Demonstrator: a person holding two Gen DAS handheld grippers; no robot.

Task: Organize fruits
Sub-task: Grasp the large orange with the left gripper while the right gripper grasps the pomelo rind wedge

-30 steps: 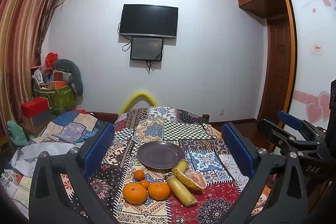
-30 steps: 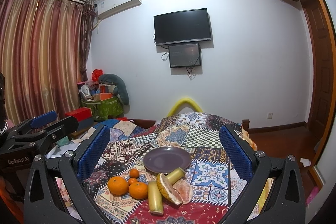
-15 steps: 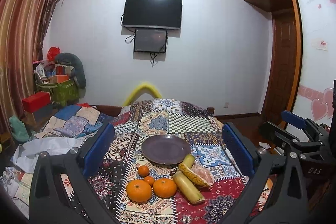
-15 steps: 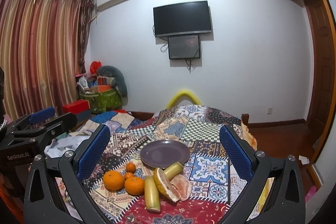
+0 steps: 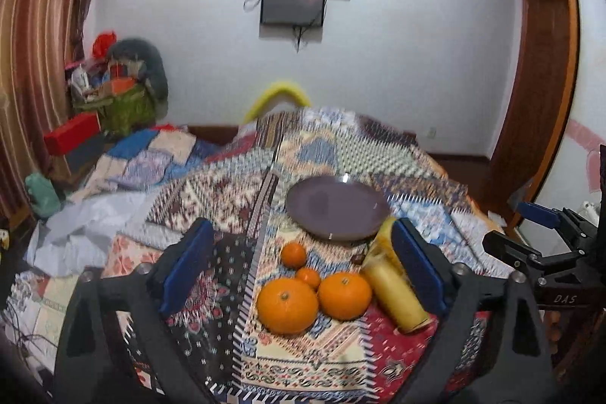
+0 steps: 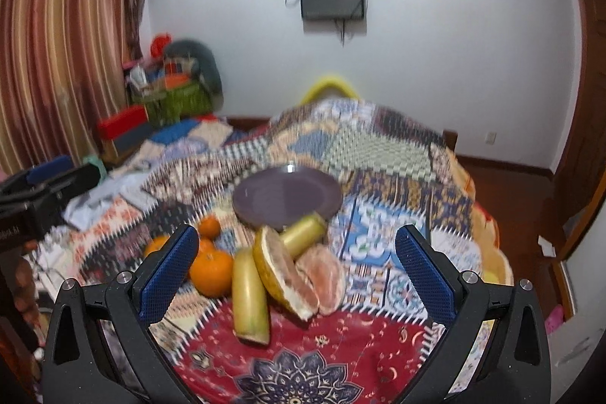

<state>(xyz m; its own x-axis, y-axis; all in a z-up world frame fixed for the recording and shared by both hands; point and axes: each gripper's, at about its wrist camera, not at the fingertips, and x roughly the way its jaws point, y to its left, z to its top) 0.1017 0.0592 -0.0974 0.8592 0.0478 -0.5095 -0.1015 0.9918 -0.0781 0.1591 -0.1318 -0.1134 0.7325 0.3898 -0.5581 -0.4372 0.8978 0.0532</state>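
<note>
Hovering above the patchwork cloth (image 5: 227,184), the left gripper (image 5: 303,264) and right gripper (image 6: 297,264) are both spreading wide, gripping nothing. Oranges (image 5: 287,305), yellow sticks (image 6: 250,298) and cut pomelo (image 6: 303,279) are lying just beside the purple plate (image 6: 286,196).

— What do the tools look like?

— The left gripper (image 5: 301,267) is matte black, with two angular arms that carry blue, finely textured pads (image 5: 184,264) on the inner faces of its jaws. Round silver screws sit at the joints.

— And the other?

— The right gripper (image 6: 295,273) has the same black frame, blue dimpled pads (image 6: 424,273) and silver screws. Seen from the left wrist camera, its side bears pale letters reading "DAS".
</note>
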